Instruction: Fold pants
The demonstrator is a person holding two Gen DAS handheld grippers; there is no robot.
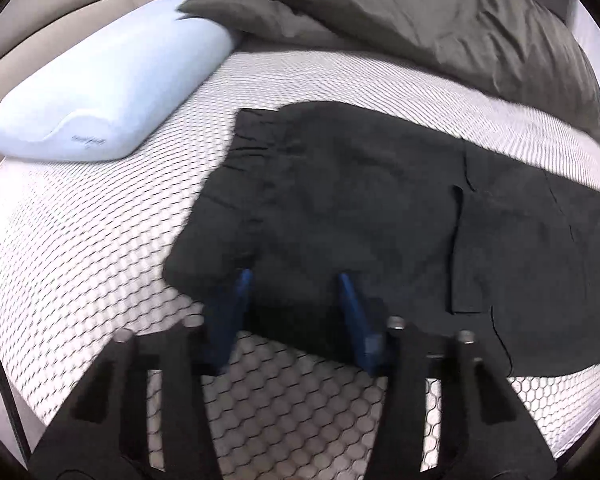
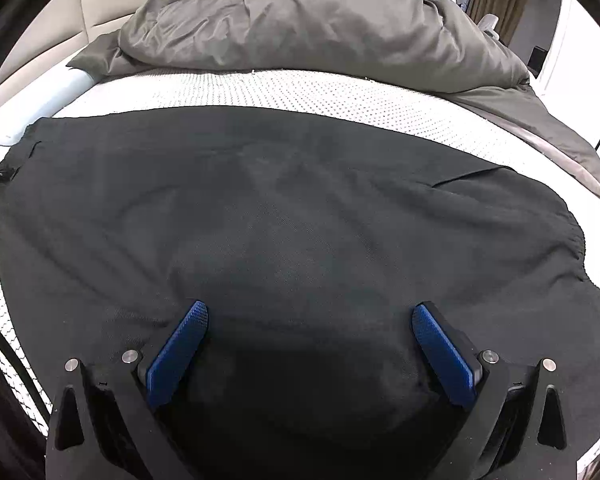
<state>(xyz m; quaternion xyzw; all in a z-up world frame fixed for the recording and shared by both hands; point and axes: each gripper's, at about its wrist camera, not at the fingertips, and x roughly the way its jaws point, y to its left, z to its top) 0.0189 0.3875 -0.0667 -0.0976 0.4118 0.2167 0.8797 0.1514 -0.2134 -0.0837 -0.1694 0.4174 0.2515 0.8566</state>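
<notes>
You see a pale blue pillow (image 1: 104, 92) and a rumpled grey duvet (image 2: 320, 20) on the honeycomb-patterned mattress (image 1: 80, 248).

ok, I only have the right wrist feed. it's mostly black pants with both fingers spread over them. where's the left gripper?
Observer: The left gripper is open at the near edge of the pants, fingertips over the cloth, not closed on it.
Operator: Which end of the pants is that?
Observer: The gathered waistband runs along that end, to the left of the gripper.
Operator: Anything close by on that side?
Observer: A pale blue pillow lies on the mattress, apart from the pants.
</notes>
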